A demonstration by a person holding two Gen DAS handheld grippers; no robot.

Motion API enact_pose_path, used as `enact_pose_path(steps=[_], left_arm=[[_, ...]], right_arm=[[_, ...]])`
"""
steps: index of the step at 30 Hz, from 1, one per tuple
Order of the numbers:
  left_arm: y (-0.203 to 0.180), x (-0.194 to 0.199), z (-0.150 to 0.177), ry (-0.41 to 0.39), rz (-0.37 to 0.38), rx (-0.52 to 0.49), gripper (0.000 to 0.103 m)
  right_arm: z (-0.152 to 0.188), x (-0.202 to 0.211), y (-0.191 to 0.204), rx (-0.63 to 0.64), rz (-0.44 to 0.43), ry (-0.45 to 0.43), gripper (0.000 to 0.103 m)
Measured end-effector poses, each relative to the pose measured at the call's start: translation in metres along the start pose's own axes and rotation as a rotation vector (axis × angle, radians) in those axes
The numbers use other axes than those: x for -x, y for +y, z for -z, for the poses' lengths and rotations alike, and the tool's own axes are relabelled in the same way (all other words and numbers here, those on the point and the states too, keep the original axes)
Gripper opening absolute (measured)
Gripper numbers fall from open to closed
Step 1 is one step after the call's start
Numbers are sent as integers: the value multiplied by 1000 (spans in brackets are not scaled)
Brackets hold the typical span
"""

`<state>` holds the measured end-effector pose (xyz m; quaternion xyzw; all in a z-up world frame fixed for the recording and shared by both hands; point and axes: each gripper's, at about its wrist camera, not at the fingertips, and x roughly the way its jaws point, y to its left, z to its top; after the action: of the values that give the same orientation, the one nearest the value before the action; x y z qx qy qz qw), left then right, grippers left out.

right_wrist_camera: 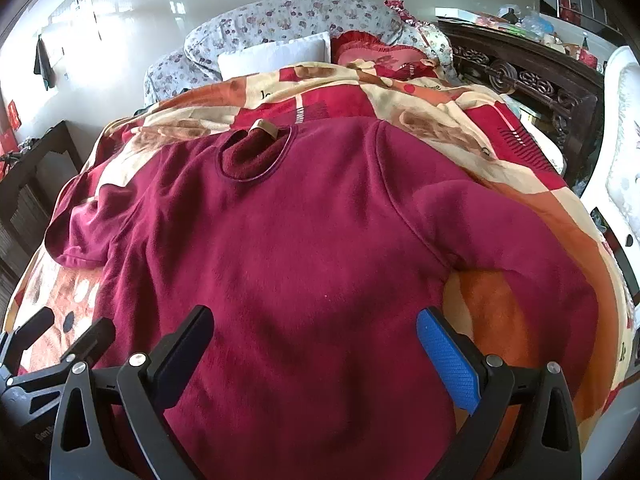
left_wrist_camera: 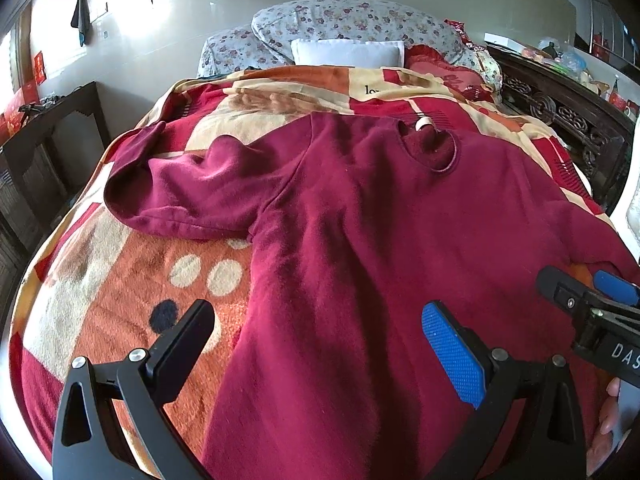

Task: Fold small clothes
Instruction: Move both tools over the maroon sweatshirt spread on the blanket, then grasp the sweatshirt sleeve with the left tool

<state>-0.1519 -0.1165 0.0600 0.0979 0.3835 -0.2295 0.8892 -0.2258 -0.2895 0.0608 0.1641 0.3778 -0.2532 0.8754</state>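
On the patterned blanket (right_wrist_camera: 532,240), maroon sweater (right_wrist_camera: 312,248) lengthwise, collar toward the pillows (right_wrist_camera: 276,54), jaws of both grippers wide, empty.

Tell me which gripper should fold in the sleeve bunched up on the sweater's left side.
Left, probably. The left gripper hangs open over the sweater on the side of the bunched sleeve; the right gripper, also open, sits further right.

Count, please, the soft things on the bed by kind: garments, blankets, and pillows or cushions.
Garments: 1, the maroon sweater.
Blankets: 1, the patterned blanket under it.
Pillows or cushions: 2, the white pillow and the red cushion.
Quilts: 1, the floral quilt behind them.
Total: 5.
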Motion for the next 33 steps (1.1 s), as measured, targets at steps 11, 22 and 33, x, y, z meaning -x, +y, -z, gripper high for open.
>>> enact_pose_path(steps=[11,22,33], left_arm=[[12,-16,-16,12,-9,13,103],[48,-27,-36,24,-74,35,103],[147,-61,-88,21,-284,108,103]], right_arm=[[-14,-23,19,32,8,18,103],[-33,-47,51,75,-38,40,103],[-47,-65,94,131,-96,41,103]])
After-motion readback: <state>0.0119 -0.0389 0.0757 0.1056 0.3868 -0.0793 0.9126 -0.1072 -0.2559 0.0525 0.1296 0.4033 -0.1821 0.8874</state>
